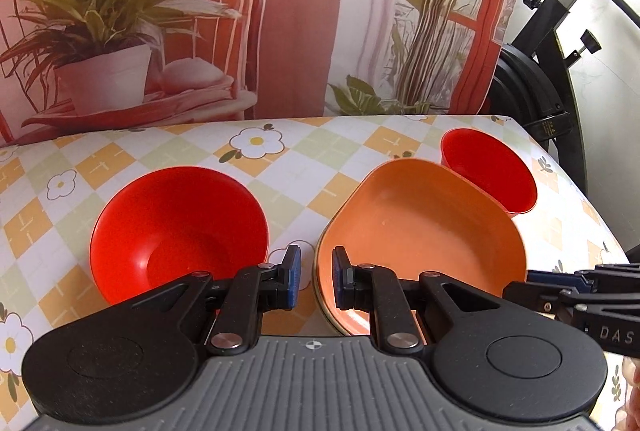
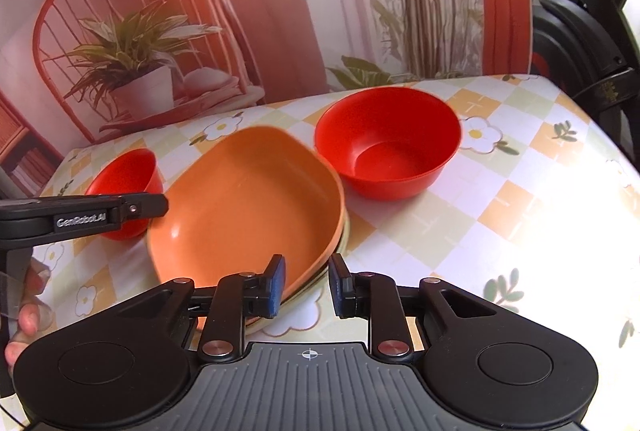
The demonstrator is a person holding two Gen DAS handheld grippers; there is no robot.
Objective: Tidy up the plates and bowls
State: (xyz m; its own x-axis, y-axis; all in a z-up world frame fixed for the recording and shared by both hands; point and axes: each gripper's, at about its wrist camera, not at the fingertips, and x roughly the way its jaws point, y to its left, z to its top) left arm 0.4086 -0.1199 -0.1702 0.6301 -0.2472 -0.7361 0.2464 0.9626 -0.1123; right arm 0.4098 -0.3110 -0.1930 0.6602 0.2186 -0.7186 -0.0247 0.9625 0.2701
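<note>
- Left wrist view: left gripper [image 1: 316,277] with jaws apart, empty, straddling the near-left rim of the orange plate stack [image 1: 424,227]; red bowl [image 1: 176,231] just left on the floral tablecloth [image 1: 320,159]; second red bowl [image 1: 490,169] far right, behind the stack.
- Right wrist view: right gripper [image 2: 306,285] parted, holding nothing, over the stack's near-right edge.

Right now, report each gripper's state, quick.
Left gripper: open, holding nothing, straddling the orange plate rim.
Right gripper: open, holding nothing, straddling the plate's rim.
</note>
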